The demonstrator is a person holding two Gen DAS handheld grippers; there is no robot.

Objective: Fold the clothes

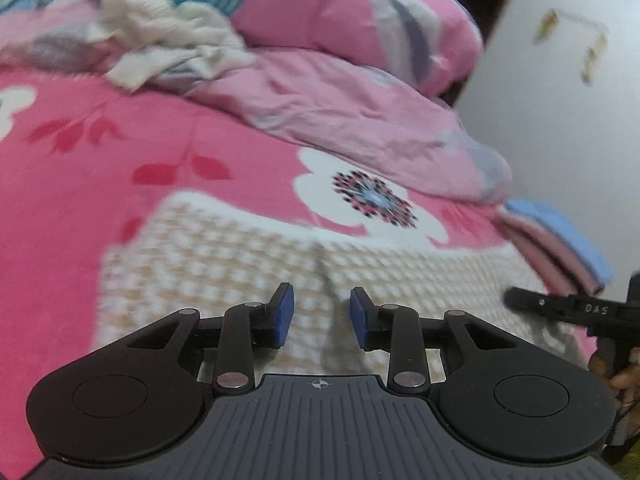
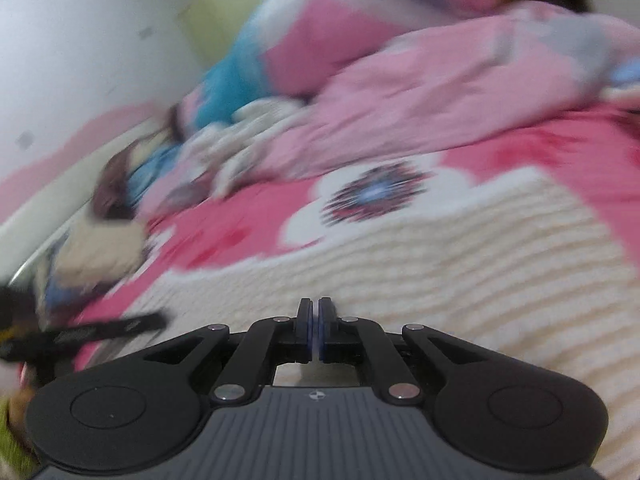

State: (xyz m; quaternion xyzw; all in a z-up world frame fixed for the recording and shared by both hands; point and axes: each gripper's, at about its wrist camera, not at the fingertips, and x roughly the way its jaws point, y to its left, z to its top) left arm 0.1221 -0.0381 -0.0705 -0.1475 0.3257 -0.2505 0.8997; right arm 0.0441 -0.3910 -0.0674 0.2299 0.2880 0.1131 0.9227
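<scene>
A cream and beige checked knit garment lies flat on a pink flowered bedsheet. My left gripper hovers over the garment's near part, its blue pads apart with nothing between them. In the right wrist view the same garment fills the lower right, blurred. My right gripper is over it with the pads pressed together and no cloth seen between them. Each gripper shows in the other's view: the right gripper at the right edge, the left gripper at the lower left.
A bunched pink quilt lies across the back of the bed with a crumpled white cloth on it. A stack of blue and pink fabric sits at the bed's right edge by a white wall. A blurred beige item lies at the left.
</scene>
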